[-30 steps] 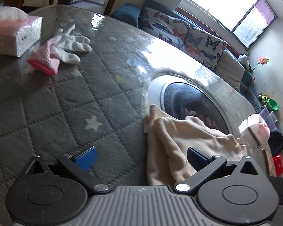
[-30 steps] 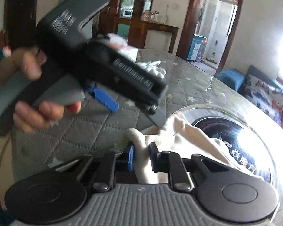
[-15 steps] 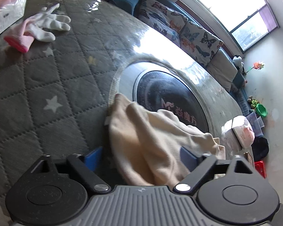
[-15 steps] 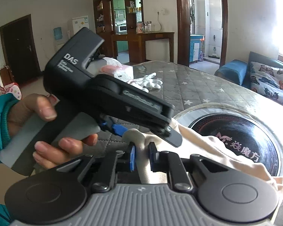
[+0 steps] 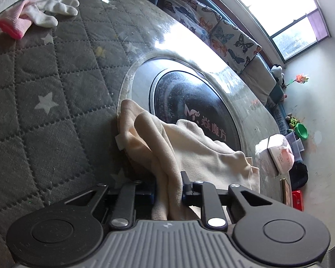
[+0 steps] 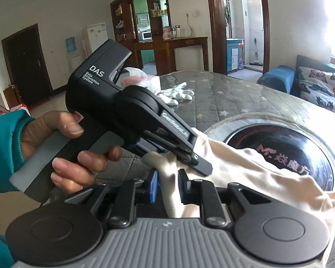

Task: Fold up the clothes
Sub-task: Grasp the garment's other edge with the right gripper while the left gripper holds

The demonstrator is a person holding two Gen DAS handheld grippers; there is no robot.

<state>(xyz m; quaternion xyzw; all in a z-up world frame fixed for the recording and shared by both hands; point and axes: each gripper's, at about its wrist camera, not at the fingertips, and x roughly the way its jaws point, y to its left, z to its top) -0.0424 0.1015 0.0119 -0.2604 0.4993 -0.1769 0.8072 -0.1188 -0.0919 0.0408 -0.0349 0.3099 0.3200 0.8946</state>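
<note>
Your left gripper (image 5: pixel 168 186) has a ribbed grey housing flanked by two round black discs, and black linkage bars with silver screw heads run forward to its fingers (image 5: pixel 185 182), which carry blue pads. Your right gripper (image 6: pixel 167 184) is the same build: ribbed grey body, black discs, silver-screwed linkages, blue pads on black fingers (image 6: pixel 153 186). From the right wrist view, the left tool shows a black body printed "DAS Data Acquisition System" in white above a grey handle. Your left hand (image 6: pixel 62 147) comes out of a teal sleeve (image 6: pixel 5 147) with a knitted cuff.
</note>
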